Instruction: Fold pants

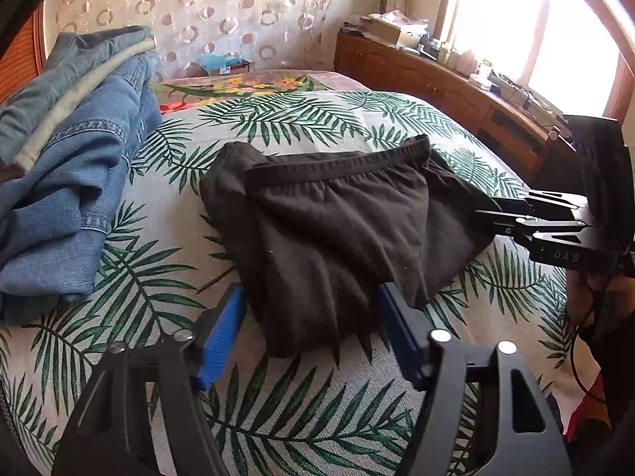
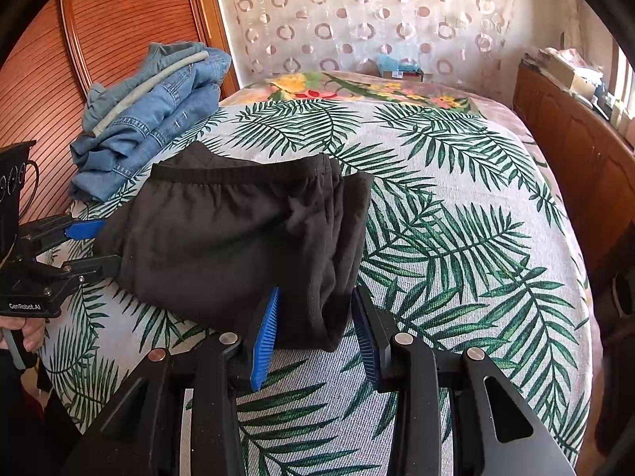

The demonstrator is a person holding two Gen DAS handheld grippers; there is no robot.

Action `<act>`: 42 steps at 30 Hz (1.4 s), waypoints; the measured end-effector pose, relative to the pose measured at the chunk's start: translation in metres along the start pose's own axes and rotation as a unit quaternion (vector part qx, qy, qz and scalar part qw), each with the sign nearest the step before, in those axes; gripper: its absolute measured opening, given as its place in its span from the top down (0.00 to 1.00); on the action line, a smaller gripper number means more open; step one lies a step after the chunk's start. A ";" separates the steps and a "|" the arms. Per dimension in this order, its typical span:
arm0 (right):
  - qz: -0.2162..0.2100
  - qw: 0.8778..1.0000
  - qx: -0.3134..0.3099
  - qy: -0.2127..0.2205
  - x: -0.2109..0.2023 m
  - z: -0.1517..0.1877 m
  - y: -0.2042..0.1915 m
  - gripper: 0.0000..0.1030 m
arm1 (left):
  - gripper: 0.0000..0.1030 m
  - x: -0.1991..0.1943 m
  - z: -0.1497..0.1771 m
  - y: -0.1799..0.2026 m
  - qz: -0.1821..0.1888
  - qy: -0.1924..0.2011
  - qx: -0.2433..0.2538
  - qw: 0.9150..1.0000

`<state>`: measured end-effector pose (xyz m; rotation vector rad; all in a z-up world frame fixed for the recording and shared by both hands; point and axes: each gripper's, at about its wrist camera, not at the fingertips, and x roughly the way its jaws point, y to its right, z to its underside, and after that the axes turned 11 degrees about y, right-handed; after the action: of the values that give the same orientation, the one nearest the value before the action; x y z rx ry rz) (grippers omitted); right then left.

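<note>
Nearest in the left view: left gripper, blue pads apart, straddling the near edge of the pants without pressing. Nearest in the right view: right gripper, jaws part open around the pants' right fold, left pad touching cloth, right pad clear; firm hold cannot be told. Readable: "DAS" on the right gripper's body in the left view, "GenRobot.AI" on the left gripper's body in the right view, above a hand. Pants black, folded into a rumpled bundle, elastic waistband on top at the far edge, lying mid-bed on a palm-leaf sheet. Beyond, stacked jeans. Window clear only in the left view; ribbed wood panel mostly in the right.
</note>
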<state>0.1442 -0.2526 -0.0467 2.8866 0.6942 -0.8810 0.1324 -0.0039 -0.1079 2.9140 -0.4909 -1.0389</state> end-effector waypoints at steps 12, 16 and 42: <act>-0.022 1.000 0.001 0.022 -0.020 0.007 -0.001 0.92 | 0.85 -0.024 -0.001 0.009 0.009 0.019 0.016 1.000; -0.030 0.999 -0.002 0.023 -0.036 0.015 -0.002 0.92 | 0.85 -0.042 0.007 0.017 0.017 0.021 0.016 1.000; -0.008 0.999 0.014 0.045 -0.062 0.013 0.000 0.70 | 0.20 -0.046 0.007 -0.004 -0.027 0.036 -0.016 0.999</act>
<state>0.0922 -0.2795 -0.0240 2.9665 0.7200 -0.7723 0.0952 0.0139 -0.0853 2.9402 -0.3922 -0.9352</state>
